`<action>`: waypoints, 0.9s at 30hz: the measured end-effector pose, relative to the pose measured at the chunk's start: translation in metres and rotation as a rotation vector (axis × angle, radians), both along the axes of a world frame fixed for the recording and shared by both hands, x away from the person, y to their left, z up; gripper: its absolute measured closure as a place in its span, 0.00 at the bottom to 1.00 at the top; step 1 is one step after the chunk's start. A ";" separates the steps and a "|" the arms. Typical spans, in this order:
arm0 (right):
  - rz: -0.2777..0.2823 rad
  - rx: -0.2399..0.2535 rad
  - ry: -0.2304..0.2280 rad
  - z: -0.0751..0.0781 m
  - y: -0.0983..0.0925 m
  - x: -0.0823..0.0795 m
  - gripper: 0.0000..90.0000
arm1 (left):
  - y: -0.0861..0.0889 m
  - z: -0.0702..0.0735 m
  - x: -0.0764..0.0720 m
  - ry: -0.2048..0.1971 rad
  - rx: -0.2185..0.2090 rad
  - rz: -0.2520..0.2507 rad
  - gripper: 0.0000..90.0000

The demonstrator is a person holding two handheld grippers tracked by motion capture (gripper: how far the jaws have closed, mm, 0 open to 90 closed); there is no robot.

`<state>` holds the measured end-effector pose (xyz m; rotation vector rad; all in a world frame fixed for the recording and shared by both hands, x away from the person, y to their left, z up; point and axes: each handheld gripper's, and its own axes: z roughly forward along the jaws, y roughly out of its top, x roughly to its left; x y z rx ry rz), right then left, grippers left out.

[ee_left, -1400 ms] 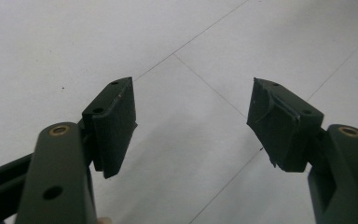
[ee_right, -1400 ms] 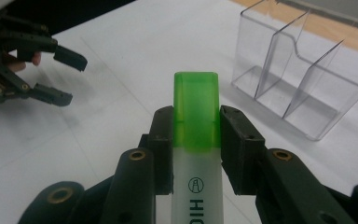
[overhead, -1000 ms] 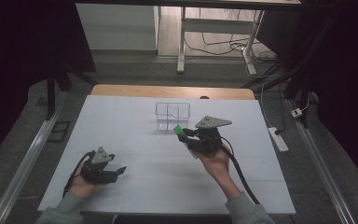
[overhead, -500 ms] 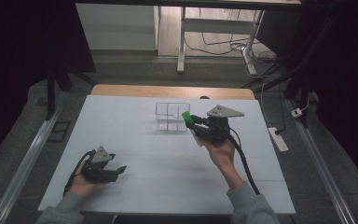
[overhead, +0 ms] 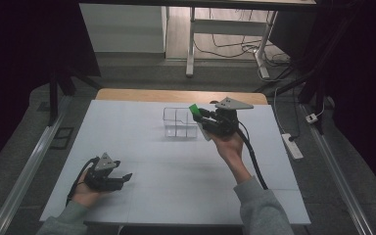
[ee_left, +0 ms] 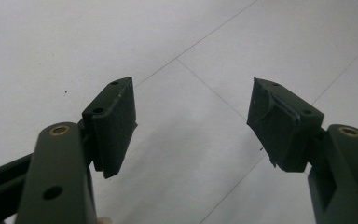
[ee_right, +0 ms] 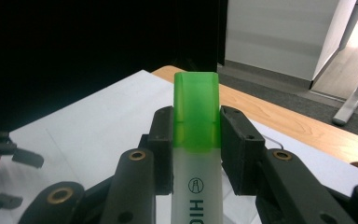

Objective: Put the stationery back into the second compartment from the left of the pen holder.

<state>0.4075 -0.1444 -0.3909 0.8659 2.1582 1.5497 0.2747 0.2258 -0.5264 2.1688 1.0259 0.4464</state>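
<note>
A highlighter with a green cap and a pale body is clamped in my right gripper, which is shut on it and held above the table. The cap points left, over the right end of a clear plastic box with a divider. In the right gripper view the highlighter stands upright between the two black pads, cap tip past them. My left gripper rests at the front left of the white table, open. Its jaws stand wide apart over bare white surface with nothing between them.
The white tabletop has a wooden strip along its far edge. A white power strip lies on the floor to the right. Metal rails run along both sides. White desk legs stand beyond the table.
My right gripper has carried the highlighter up and away from the person, from in front of the clear box to its right end. The left gripper has stayed where it was.
</note>
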 end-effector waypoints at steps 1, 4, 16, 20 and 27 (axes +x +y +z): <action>0.001 0.003 -0.004 0.000 0.001 0.003 0.74 | 0.000 0.000 0.000 0.000 0.000 -0.001 0.36; -0.009 0.009 -0.009 -0.002 0.002 0.013 0.74 | 0.001 -0.001 0.000 0.002 -0.004 0.000 0.36; -0.012 0.046 -0.010 -0.003 0.015 0.039 0.74 | 0.002 -0.002 0.001 0.008 0.000 -0.002 0.36; -0.006 0.034 -0.010 -0.001 0.023 0.045 0.74 | 0.002 -0.003 0.002 0.011 0.004 -0.001 0.36; -0.011 0.058 -0.003 -0.002 0.029 0.056 0.74 | 0.003 -0.004 0.002 0.010 0.004 -0.002 0.36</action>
